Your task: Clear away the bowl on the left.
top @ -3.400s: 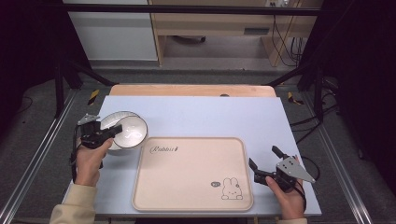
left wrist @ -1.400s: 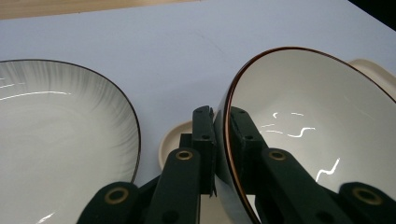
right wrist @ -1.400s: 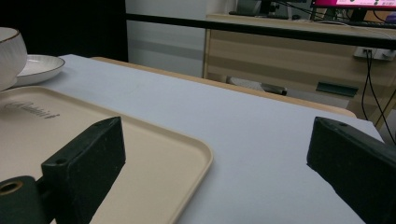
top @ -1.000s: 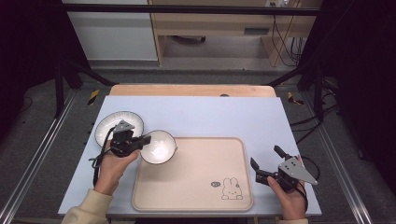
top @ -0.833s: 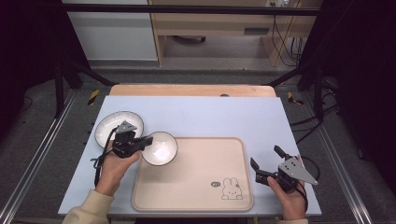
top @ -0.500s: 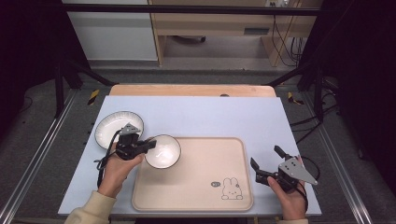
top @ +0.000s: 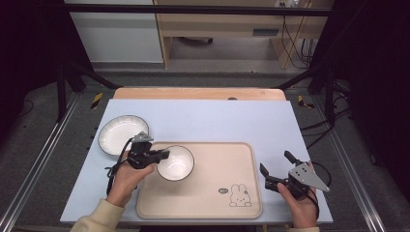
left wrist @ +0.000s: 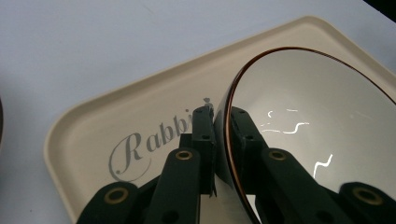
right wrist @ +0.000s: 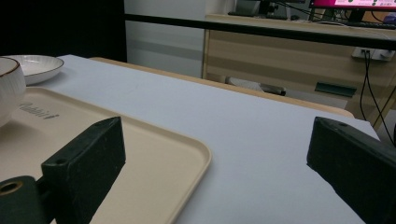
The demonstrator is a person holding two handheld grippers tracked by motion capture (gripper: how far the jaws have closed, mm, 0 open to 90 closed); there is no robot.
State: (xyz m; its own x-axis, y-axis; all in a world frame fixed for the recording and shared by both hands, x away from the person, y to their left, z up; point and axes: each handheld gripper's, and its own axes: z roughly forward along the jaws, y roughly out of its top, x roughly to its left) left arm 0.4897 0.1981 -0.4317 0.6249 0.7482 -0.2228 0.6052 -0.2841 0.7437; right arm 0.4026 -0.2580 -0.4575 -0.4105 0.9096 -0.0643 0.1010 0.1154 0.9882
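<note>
My left gripper (top: 162, 155) pinches the bowl's (top: 176, 163) rim over the tray's (top: 208, 193) left end — next, I judge, lowering it flat and letting go — while my right gripper (top: 276, 169) waits beside the tray, jaws spread.

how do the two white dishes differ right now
The bowl is deep and is clamped at its rim by the left gripper over the tray; the plate is shallow and sits free on the table, left of the tray. In the high view the plate looks wider than the bowl. The bowl's outer wall looks ribbed in the right gripper view. Both are round, white, dark-rimmed and empty.
</note>
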